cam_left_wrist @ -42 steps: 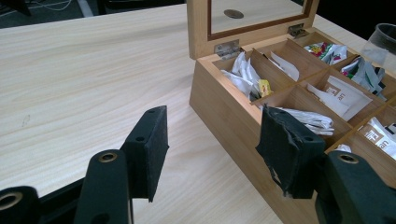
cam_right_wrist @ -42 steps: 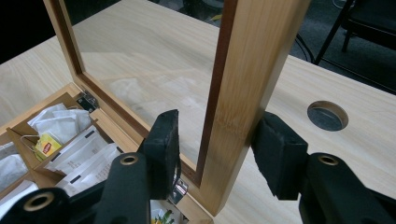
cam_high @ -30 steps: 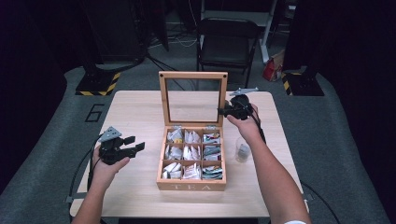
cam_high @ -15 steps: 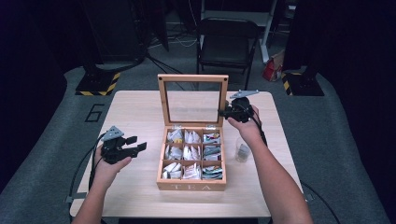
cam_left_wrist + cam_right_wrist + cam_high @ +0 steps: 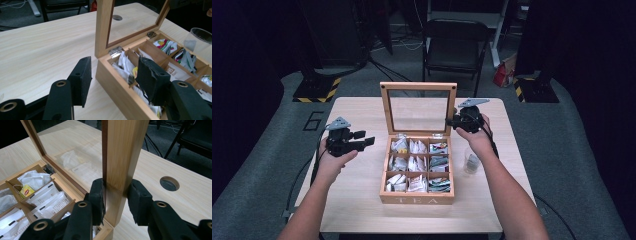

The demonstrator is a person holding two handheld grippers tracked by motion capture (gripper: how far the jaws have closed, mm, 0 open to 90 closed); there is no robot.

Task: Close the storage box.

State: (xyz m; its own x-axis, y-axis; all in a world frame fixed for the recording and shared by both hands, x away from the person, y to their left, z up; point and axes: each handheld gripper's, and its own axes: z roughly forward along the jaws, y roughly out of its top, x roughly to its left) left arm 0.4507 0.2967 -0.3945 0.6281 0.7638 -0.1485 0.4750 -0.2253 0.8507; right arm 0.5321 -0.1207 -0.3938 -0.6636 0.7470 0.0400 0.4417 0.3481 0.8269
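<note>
Two hand-held grippers: the right hand-held gripper [image 5: 115, 195] pinches the upright lid frame [image 5: 122, 157] of the "TEA" box [image 5: 419, 200] mid-bench [image 5: 362, 200]; the left hand-held gripper [image 5: 113, 75], jaws just narrowing, spread empty beside it

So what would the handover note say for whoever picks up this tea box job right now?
Right gripper: jaws around the side rail of the glass lid, holding it upright.
Left gripper: empty; jaws have just been closing, nothing between them, near the tea box left wall.
Box sits mid-table, open, its compartments stocked with tea bags. Clear cup stands right of the box.
Done: lid raised.
Left: probably picking a tea bag; none taken out yet.
</note>
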